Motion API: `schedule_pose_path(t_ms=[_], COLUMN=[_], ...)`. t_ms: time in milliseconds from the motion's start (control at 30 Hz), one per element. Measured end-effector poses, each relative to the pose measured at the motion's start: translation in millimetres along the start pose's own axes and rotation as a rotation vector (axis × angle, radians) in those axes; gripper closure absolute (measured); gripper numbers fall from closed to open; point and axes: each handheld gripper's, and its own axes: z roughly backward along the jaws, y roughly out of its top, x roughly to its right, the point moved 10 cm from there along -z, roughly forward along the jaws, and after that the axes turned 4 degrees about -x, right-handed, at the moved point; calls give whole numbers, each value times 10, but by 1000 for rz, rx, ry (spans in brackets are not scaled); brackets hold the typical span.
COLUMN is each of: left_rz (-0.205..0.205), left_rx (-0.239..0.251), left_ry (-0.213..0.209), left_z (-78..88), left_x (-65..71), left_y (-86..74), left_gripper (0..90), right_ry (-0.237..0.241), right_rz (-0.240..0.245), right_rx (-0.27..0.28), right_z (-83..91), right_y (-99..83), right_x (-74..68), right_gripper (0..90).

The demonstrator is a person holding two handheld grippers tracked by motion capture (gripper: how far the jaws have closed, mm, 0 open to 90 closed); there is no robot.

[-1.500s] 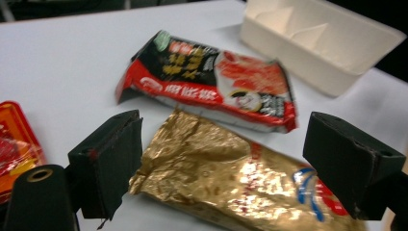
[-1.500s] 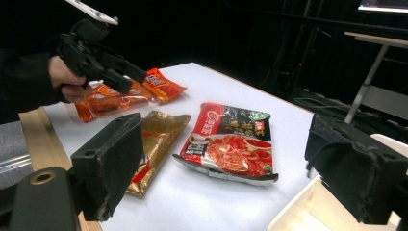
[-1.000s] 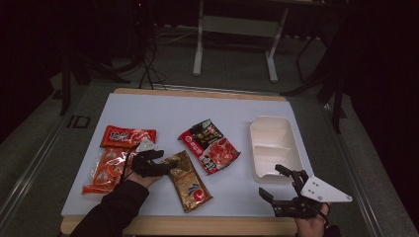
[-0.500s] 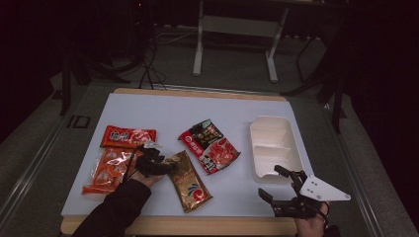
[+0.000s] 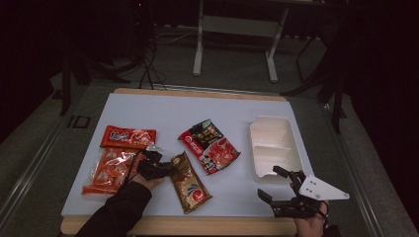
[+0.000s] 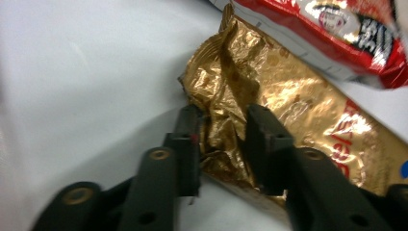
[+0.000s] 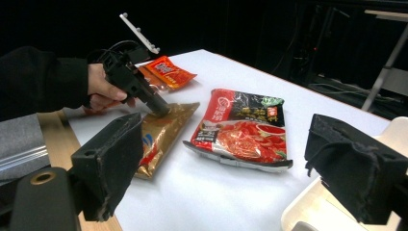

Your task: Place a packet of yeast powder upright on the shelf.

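We see a crinkled gold foil packet (image 6: 269,110) with a glossy, metallic shine, creased where matt black plastic jaws of the left gripper (image 6: 222,144) pinch it. Right of it lies a glossy red-and-black plastic packet (image 5: 209,144). The smooth, matt white tabletop (image 5: 168,108) has a bare wooden edge. The right gripper (image 7: 226,173) wears rough, matt black foam pads (image 7: 358,173).

Dim room, table (image 5: 163,111) lit from above, black surroundings, glare on gold packet (image 6: 288,96), blurred jaws close up
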Motion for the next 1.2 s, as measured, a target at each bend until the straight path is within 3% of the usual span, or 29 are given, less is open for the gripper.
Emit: schedule_pose_path(t_ms=[100, 200, 467, 567, 700, 833, 900, 1000, 1033, 1200], left_rz=[-27, -54, -93, -106, -123, -134, -139, -145, -150, -192], left_rx=[3, 45, 119, 138, 159, 180, 193, 218, 225, 247], left_ry=[19, 27, 7, -16, -33, -45, -58, -81, -84, -119], left_z=[1, 14, 213, 284, 365, 453, 507, 595, 621, 772], left_x=[-10, 16, 151, 207, 277, 343, 377, 448, 470, 651], left_y=[-5, 12, 141, 191, 242, 255, 259, 275, 281, 317], left_gripper=[842, 884, 895, 895, 896, 897, 897, 897, 899, 900], right_ry=[1, -7, -37, -26, -41, -69, -113, -114, -125, -104], right_rz=[3, 6, 21, -10, -12, -14, -9, -27, -13, -25], right_rx=[2, 5, 10, 2, 15, 19, 16, 44, 53, 79], right_z=[-1, 4, 1, -8, 2, 2, 20, 51, 72, 104], right_y=[4, 8, 9, 1, 27, 19, 22, 58, 79, 116], right_x=[-5, 8, 41, 39, 47, 85, 135, 150, 165, 165], right_gripper=[133, 136, 141, 142, 156, 157, 158, 158, 158, 142])
